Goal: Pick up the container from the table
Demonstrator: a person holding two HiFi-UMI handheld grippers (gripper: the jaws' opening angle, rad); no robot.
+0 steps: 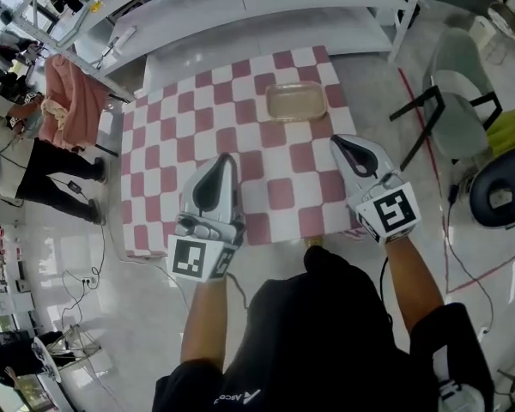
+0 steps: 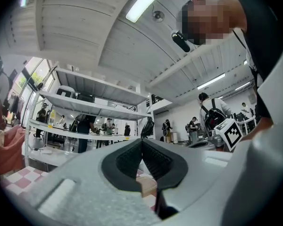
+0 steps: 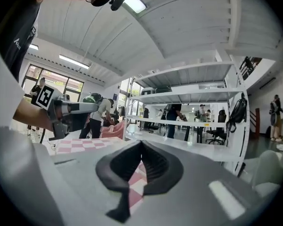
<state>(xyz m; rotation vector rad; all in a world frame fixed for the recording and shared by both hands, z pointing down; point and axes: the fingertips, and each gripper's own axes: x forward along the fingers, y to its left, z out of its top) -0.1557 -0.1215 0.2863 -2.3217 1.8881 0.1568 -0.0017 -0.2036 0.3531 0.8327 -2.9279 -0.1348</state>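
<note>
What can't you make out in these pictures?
Head view: whether the container holds anything; it is clear and too small.
Left gripper view: nearly all of the container, behind the left gripper's shut jaws.
Right gripper view: the container, blocked by the right gripper.
Head view: parts of the table's near edge, under the grippers.

- white shelf rack (image 1: pixel 240 7) along the top edge of the head view
- pink cloth (image 1: pixel 73 101) draped at the left, beside the rack
- bystander (image 1: pixel 34 166) in dark trousers, far left
- grey chair (image 1: pixel 459 101) at right, black chair (image 1: pixel 502 191) just below it
- red floor line (image 1: pixel 440 247)
- backpack (image 3: pixel 236 112) hanging on the rack's end post
</note>
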